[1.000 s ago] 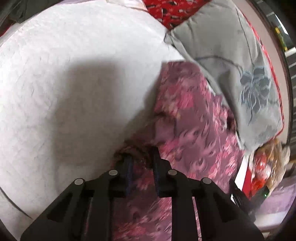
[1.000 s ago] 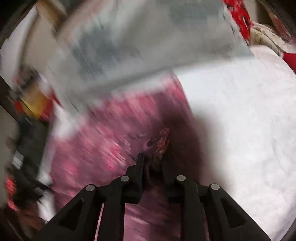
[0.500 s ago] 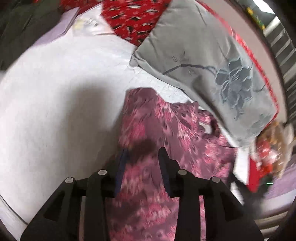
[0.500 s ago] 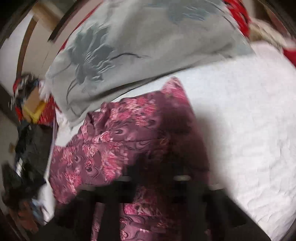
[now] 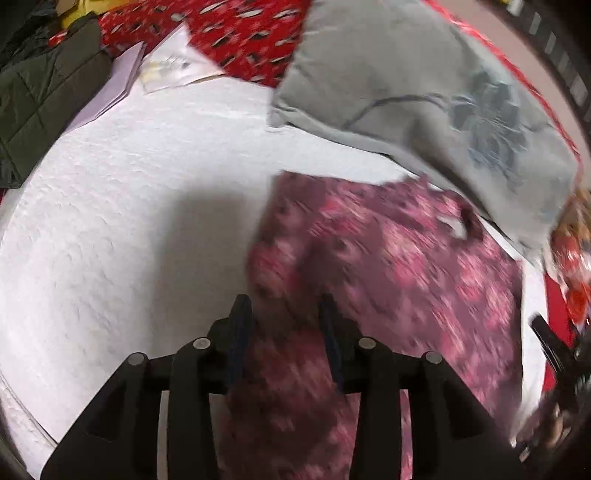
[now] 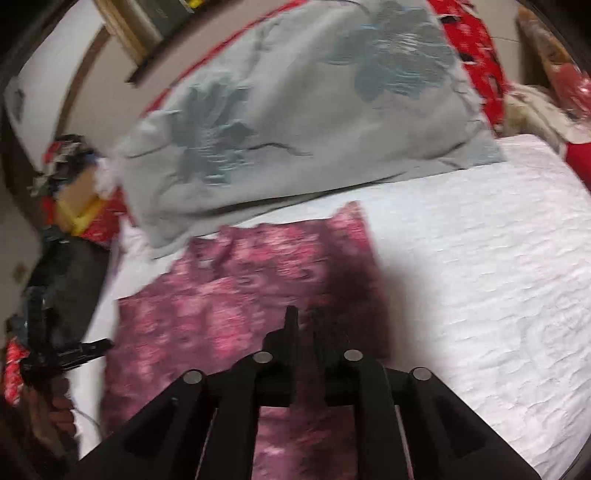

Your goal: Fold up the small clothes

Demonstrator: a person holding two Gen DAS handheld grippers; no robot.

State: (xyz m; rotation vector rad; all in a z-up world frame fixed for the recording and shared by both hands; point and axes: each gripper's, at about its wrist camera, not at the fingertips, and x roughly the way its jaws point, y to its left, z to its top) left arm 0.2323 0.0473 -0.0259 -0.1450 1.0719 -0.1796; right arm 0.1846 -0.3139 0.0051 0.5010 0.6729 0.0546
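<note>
Nearest in the left wrist view, the left gripper [image 5: 284,314] hangs over the near left edge of the pink floral garment [image 5: 388,266]. Its jaws are opening, with a clear gap between the fingers [image 5: 240,325]; cloth shows below that gap, but the pads do not press on it. In the right wrist view the right gripper [image 6: 306,328] sits above the same garment [image 6: 229,295], close to its right-hand edge. Its jaws are opening too, though the gap is narrow; no cloth is seen pinched there, and blur keeps that from being certain.

The garment lies flat on the white quilted bedcover [image 5: 129,203], spread away from both grippers. In the left view its left edge runs from beside the gripper up to a squared far corner. To the left of that edge the bedcover is bare, apart from the gripper's shadow, giving wide free room. In the right view the bare cover [image 6: 498,258] stretches to the right of the garment's straight edge.

Farther off, the garment's far edge meets the grey pillow [image 5: 424,92] with a blue flower pattern, whose lower border overlaps or just touches the cloth, so room is tight there. Beyond the open cover in the left view lie papers [image 5: 170,62], a dark green quilted jacket [image 5: 40,96] and a red patterned cloth [image 5: 251,33]. At the left border of the right view, a person's hand [image 6: 55,402] holds a dark device beside the bed.
</note>
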